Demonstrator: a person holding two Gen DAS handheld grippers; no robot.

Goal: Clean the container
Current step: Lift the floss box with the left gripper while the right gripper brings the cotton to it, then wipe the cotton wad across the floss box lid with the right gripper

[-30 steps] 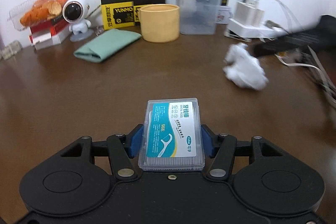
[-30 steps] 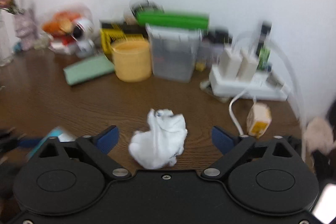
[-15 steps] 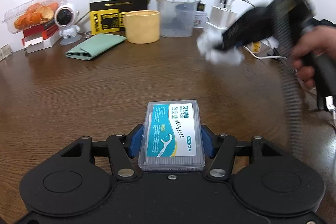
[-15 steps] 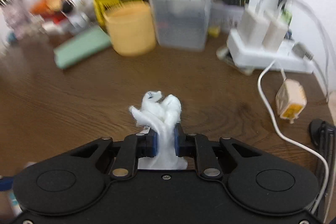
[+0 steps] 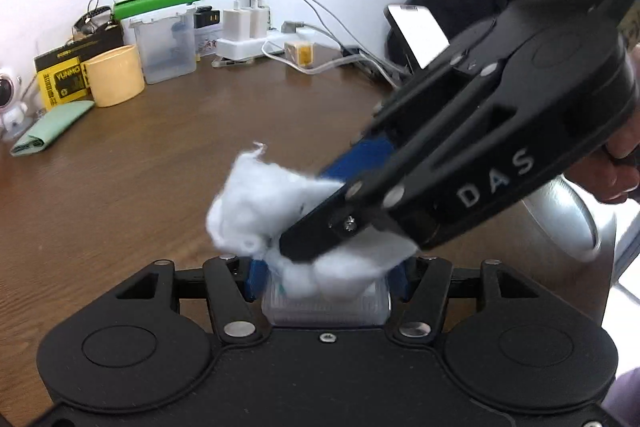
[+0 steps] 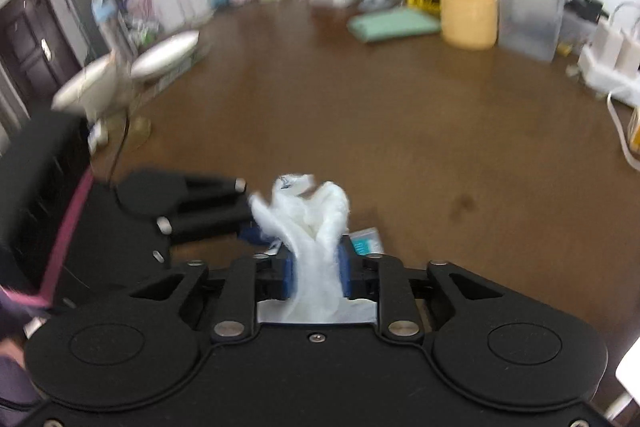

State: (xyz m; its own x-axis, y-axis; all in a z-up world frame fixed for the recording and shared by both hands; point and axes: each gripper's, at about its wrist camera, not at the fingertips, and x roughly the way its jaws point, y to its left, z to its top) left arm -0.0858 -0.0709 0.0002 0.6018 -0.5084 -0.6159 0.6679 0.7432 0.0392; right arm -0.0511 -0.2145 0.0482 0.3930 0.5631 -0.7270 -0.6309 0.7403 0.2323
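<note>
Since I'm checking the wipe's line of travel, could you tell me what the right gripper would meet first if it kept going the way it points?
Most likely the floss box in the left gripper: the right gripper's tissue already overlaps it.

- A brown wooden tabletop [image 5: 168, 163] carries everything; its middle is bare wood grain.
- Along the far edge by the wall stand a yellow round tub [image 5: 115, 81], a clear plastic bin [image 5: 166, 50] just beside it, and a black-and-yellow box [image 5: 64, 79] behind the tub.
- A folded green cloth [image 5: 50, 127] lies flat in front of that box, near the tub.
- A small white robot figure [image 5: 9, 95] stands at the far left end.
- A white power strip [image 5: 250, 45] with chargers sits farther right along the far edge (cables trail off it over the wood).
- A small yellow-and-white adapter [image 5: 299, 51] lies near the strip.
</note>
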